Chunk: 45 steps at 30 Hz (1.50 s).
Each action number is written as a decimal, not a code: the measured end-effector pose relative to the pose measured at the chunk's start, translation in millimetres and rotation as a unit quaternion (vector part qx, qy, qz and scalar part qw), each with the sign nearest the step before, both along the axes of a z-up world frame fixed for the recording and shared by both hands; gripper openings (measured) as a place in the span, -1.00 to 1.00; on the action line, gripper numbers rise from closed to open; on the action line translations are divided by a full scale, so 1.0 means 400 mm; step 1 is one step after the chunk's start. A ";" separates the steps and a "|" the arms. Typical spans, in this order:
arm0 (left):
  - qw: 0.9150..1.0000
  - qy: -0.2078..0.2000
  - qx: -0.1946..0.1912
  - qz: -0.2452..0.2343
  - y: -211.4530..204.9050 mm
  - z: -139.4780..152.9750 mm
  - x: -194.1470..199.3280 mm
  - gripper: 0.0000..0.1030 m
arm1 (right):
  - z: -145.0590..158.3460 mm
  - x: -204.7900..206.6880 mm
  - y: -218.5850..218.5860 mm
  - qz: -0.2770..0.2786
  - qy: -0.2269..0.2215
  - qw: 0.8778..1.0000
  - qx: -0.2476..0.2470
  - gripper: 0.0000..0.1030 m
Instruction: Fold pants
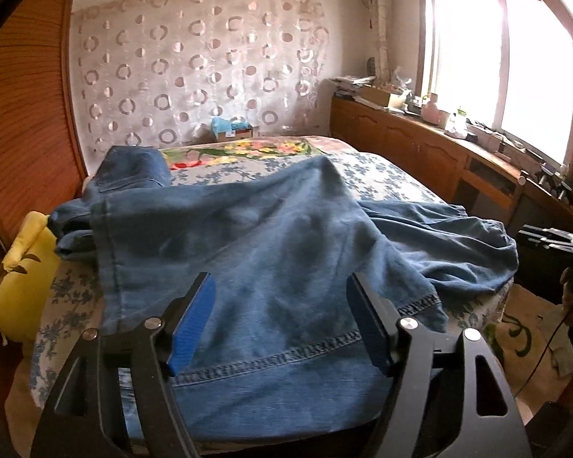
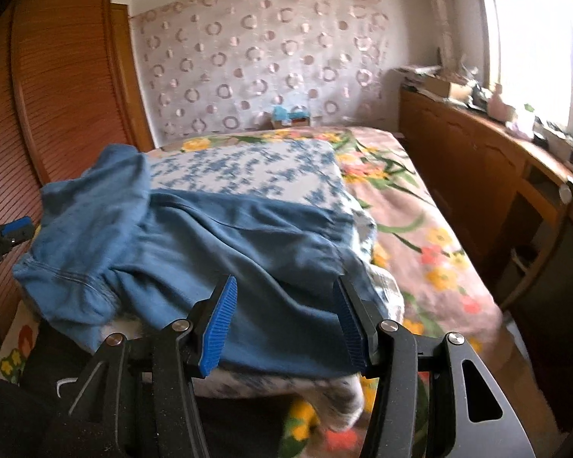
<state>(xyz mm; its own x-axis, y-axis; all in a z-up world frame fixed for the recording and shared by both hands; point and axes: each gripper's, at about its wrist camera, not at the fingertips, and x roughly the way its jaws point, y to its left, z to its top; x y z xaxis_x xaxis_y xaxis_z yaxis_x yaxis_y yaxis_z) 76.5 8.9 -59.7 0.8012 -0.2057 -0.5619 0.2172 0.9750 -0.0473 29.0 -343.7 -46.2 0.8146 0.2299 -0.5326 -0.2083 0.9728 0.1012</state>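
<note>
Blue denim pants (image 1: 271, 236) lie crumpled across a bed with a blue-flowered cover (image 1: 386, 175). A stitched hem runs between my left gripper's fingers. My left gripper (image 1: 280, 286) is open, just above the cloth near the bed's near edge. In the right wrist view the pants (image 2: 217, 252) spread over the near corner of the bed. My right gripper (image 2: 284, 286) is open over the pants' near edge, holding nothing. The left gripper (image 2: 9, 233) shows at the far left of that view.
A yellow cushion (image 1: 23, 278) sits at the bed's left side against a wooden wardrobe (image 1: 23, 114). A wooden cabinet (image 1: 431, 141) with clutter runs under the window on the right. A floral quilt (image 2: 420, 206) covers the rest of the bed. A box (image 1: 233, 129) stands at the far end.
</note>
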 end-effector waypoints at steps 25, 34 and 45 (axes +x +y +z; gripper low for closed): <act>0.999 0.032 -0.001 -0.009 -0.021 -0.047 0.003 0.40 | -0.074 0.065 -0.049 -0.059 0.070 0.996 0.015 0.05; 1.000 0.031 -0.003 -0.004 -0.013 -0.048 0.001 0.40 | -0.064 0.045 -0.026 -0.036 0.037 0.999 0.003 -0.79; 1.000 0.011 -0.014 0.016 0.044 -0.012 -0.029 0.42 | 0.199 0.026 0.054 0.041 -0.072 0.996 0.017 -0.81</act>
<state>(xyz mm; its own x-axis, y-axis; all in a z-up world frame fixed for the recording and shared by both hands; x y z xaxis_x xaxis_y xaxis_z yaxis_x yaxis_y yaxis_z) 64.7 26.4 -64.3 0.7956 -0.1963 -0.5732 0.1844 0.9796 -0.0795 39.2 -321.9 33.3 0.8602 0.3138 -0.4019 -0.3008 0.9487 0.0970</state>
